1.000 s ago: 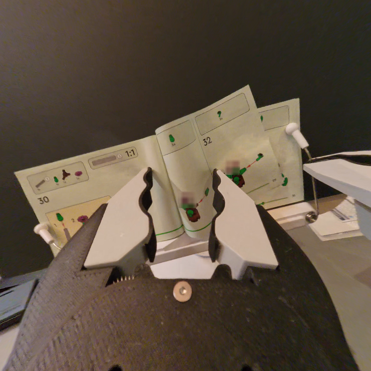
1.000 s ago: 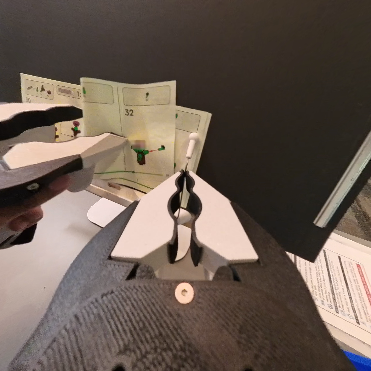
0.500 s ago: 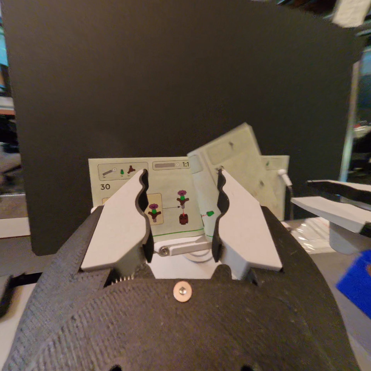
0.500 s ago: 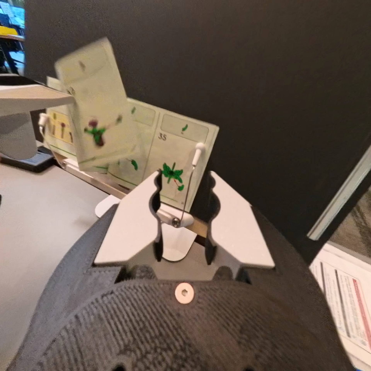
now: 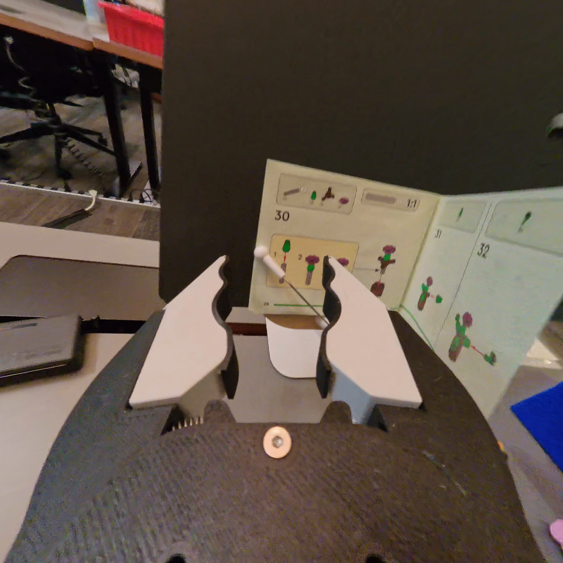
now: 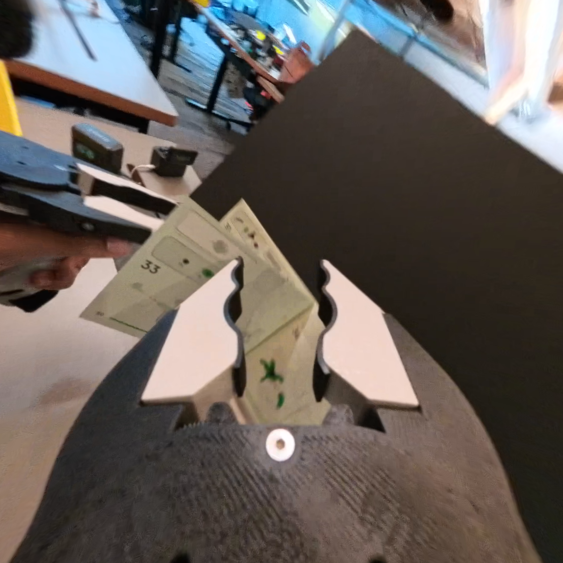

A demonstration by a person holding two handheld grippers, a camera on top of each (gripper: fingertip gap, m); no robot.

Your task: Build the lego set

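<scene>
Your left tool is spread wide with nothing between its fingers, aimed at the left edge of the lego instruction booklet. Your right tool is also spread and empty, close over the booklet's pages. The booklet stands open on a white stand on the bench, against a black board.

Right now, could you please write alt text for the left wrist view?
The open left gripper points at a green instruction booklet propped open on a white stand before a black board. A white-tipped wire clip holds its left page.
</scene>
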